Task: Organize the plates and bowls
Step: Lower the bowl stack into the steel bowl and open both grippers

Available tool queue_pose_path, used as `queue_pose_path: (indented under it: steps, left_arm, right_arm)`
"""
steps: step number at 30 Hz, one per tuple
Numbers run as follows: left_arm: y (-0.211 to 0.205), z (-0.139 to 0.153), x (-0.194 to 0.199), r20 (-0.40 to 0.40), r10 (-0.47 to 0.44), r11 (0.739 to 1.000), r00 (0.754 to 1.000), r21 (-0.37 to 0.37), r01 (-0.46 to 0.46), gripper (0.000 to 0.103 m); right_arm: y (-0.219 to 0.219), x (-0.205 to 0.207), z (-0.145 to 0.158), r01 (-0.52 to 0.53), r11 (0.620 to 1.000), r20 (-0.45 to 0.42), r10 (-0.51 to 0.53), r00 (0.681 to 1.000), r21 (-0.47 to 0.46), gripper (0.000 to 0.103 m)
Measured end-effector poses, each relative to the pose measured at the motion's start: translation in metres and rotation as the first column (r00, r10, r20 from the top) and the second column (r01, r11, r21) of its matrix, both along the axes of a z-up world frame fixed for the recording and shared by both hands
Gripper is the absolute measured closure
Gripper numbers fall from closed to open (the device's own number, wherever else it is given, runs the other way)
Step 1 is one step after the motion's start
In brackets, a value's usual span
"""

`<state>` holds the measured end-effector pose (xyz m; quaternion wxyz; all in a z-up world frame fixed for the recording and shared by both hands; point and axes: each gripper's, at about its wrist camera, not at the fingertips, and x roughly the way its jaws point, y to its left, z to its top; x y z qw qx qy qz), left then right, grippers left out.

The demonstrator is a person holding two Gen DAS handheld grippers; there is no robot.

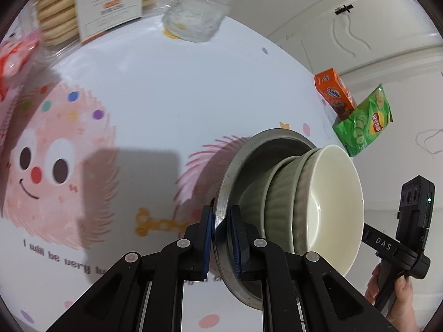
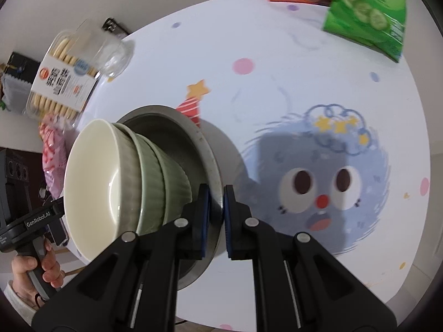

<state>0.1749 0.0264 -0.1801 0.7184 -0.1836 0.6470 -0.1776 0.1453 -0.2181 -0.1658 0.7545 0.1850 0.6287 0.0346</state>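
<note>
Between both hand-held grippers, a metal plate carrying stacked bowls is pinched by its rim from opposite sides.

Closest in, the left hand-held gripper (image 1: 223, 238) is nearly closed, its blue pads clamped on the metal plate (image 1: 221, 204) at one edge, while the right hand-held gripper (image 2: 216, 215) is clamped likewise on the far edge, so neither hand is nearer. Nested on the plate sit two green ribbed bowls (image 1: 279, 196) with a cream bowl (image 1: 337, 202) on top; the stack's axis runs crosswise to the fingers, so the load appears to depend on both grips staying level. Beyond lies the counter (image 1: 171, 88) under a cartoon-print cloth, with a biscuit tray (image 2: 61, 74), an orange box (image 1: 332, 94) and a green crisp bag (image 1: 362, 121) towards its edges, then pale walls.
</note>
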Motion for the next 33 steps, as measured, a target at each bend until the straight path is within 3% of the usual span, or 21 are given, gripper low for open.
queue_pose_path:
  steps: [13, 15, 16, 18, 19, 20, 23, 26, 33]
  left_arm:
    - [-0.005, 0.001, -0.001, -0.006, 0.012, 0.999, 1.0, 0.047, -0.012, 0.089]
    - [-0.006, 0.003, -0.001, 0.003, 0.016, 0.997, 1.0, 0.073, -0.016, 0.082]
    - [-0.005, 0.005, -0.002, 0.014, 0.018, 0.996, 1.0, 0.091, -0.019, 0.076]
    - [0.0, 0.008, -0.003, 0.023, 0.029, 0.995, 0.999, 0.094, -0.031, 0.056]
    - [0.004, 0.012, -0.004, 0.032, 0.04, 0.994, 0.999, 0.097, -0.043, 0.043]
    - [0.008, 0.014, -0.005, 0.042, 0.046, 0.994, 0.998, 0.1, -0.05, 0.042]
    - [0.015, 0.024, -0.011, 0.07, 0.034, 0.991, 0.997, 0.13, -0.043, 0.037]
    - [0.021, 0.034, -0.022, 0.098, 0.02, 0.987, 0.995, 0.158, -0.036, 0.023]
    - [0.015, 0.056, -0.058, 0.156, -0.032, 0.971, 0.987, 0.241, -0.006, 0.017]
  right_arm:
    - [-0.013, -0.01, -0.012, 0.035, 0.999, -0.038, -0.034, 0.999, 0.024, 0.089]
    - [-0.013, -0.01, -0.01, 0.038, 0.999, -0.036, -0.038, 0.999, 0.015, 0.087]
    - [-0.013, -0.01, -0.009, 0.037, 0.999, -0.033, -0.036, 0.999, 0.008, 0.084]
    - [-0.014, -0.014, -0.005, 0.039, 0.999, -0.027, -0.04, 0.999, -0.014, 0.062]
    - [-0.015, -0.015, -0.004, 0.042, 0.999, -0.026, -0.043, 0.999, -0.019, 0.057]
    - [-0.016, -0.018, -0.002, 0.047, 0.999, -0.024, -0.047, 0.999, -0.026, 0.052]
    - [-0.02, -0.029, 0.008, 0.053, 0.997, -0.009, -0.053, 0.999, -0.047, 0.051]
    - [-0.021, -0.041, 0.022, 0.055, 0.994, 0.015, -0.054, 0.998, -0.092, 0.031]
    - [-0.011, -0.068, 0.051, 0.099, 0.974, 0.096, -0.081, 0.992, -0.203, 0.016]
